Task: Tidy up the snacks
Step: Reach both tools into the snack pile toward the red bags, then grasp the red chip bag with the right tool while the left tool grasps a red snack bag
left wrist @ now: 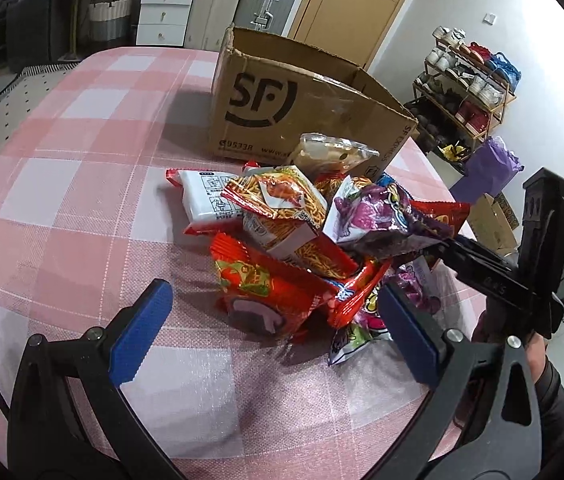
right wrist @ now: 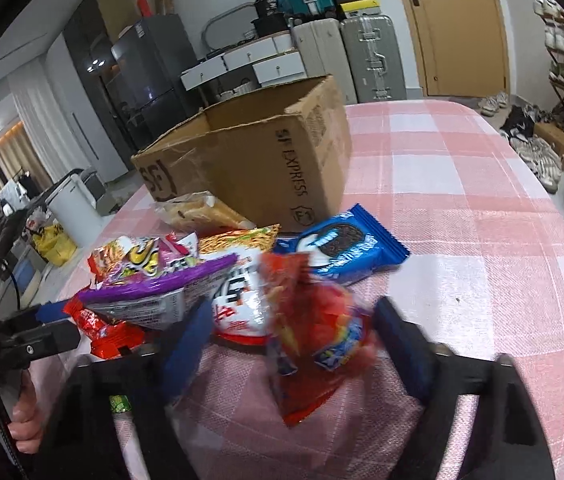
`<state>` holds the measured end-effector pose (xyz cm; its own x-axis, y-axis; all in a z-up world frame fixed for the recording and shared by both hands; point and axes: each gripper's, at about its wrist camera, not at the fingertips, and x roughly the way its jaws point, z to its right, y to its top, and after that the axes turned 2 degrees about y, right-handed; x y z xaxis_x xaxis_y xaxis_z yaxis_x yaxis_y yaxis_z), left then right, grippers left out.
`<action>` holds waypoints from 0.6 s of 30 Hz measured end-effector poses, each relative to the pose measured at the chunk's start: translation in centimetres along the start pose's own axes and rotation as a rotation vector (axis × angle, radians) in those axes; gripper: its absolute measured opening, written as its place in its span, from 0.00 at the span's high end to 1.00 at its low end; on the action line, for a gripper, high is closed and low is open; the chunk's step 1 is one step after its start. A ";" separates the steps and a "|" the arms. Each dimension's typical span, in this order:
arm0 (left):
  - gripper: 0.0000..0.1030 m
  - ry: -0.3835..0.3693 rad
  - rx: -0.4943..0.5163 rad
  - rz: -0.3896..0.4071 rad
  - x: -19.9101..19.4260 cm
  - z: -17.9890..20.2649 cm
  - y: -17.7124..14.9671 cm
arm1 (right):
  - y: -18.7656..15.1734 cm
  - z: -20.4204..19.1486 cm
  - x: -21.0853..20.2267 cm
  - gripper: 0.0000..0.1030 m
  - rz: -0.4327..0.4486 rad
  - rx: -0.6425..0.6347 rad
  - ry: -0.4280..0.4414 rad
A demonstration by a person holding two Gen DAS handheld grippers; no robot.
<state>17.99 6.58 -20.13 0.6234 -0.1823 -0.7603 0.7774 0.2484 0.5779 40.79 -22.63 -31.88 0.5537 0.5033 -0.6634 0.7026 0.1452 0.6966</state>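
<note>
On the pink checked bench point(left wrist: 81, 184), in front of an open cardboard box point(left wrist: 306, 108), lies a loose heap of snack packets. Nearest the left claw point(left wrist: 269, 320) sits a red packet point(left wrist: 265, 296), with a purple packet point(left wrist: 378, 216) propped on top of the heap. The left claw hangs open just above the bench, its blue pads either side of the red packet and touching nothing. The right claw point(right wrist: 290, 344) has a red crinkled packet point(right wrist: 314, 328) between its pads, jaws part closed; blur hides whether they press it. A blue biscuit packet point(right wrist: 346, 248) lies just beside the box. These packets look light, puffy and slippery, their contents likely brittle. A grip across a flat sealed edge seems safest.
</note>
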 end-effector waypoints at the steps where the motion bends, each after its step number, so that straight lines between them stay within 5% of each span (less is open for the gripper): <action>1: 0.01 0.003 -0.002 0.002 0.4 -0.1 0.2 | -0.1 0.2 0.1 0.50 -0.008 0.012 -0.006; 18: 0.01 -0.012 -0.045 -0.026 0.7 -1.2 -0.3 | -1.0 0.4 -2.3 0.62 0.022 0.032 0.053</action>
<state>18.15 7.52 -21.18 0.6046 -0.2005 -0.7709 0.7887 0.2860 0.5442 39.00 -24.30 -31.16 0.5450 0.5510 -0.6320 0.7050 0.1068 0.7011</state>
